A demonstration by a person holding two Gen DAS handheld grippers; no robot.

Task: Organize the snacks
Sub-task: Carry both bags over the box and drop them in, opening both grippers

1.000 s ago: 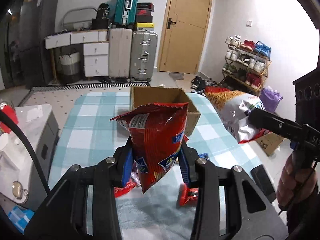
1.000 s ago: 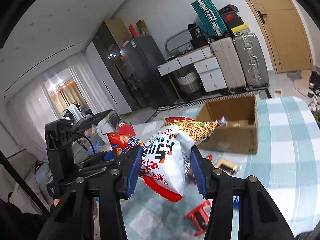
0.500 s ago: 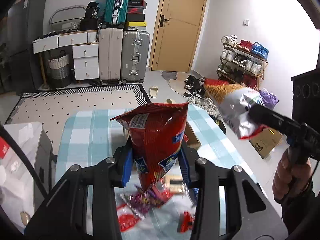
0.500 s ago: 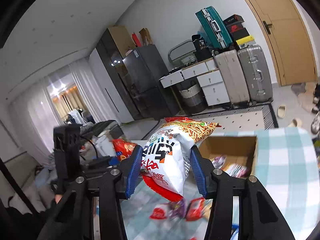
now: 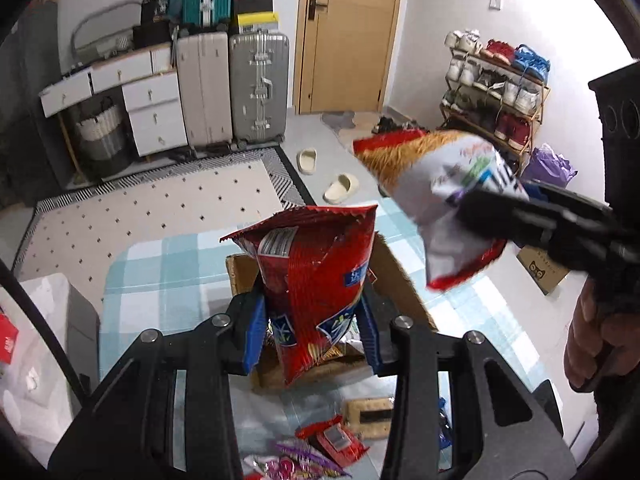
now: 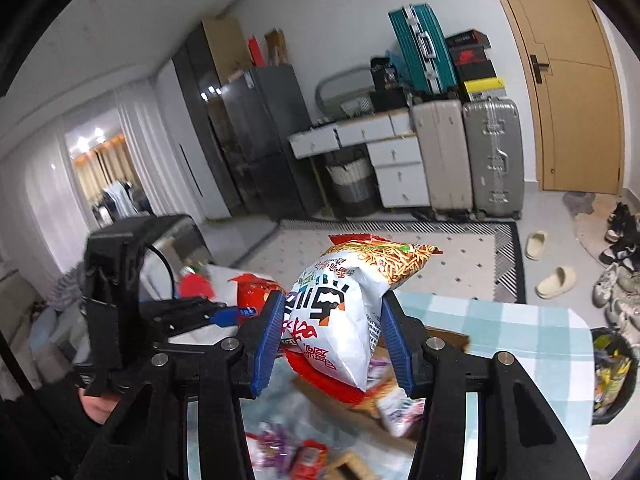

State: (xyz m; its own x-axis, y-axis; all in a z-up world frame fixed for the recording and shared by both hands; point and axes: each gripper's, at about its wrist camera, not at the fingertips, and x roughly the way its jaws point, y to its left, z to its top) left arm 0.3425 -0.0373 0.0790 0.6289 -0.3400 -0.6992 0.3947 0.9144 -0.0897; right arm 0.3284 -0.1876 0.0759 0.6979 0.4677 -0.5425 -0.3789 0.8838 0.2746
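Checked blue tablecloth covers the table, with suitcases and a shoe rack behind. Left gripper is clamped tight on a red snack bag, hanging right over the open cardboard box. Right gripper pinches a white chip bag just above the box too. Loose snack packets lie on the cloth near the box.
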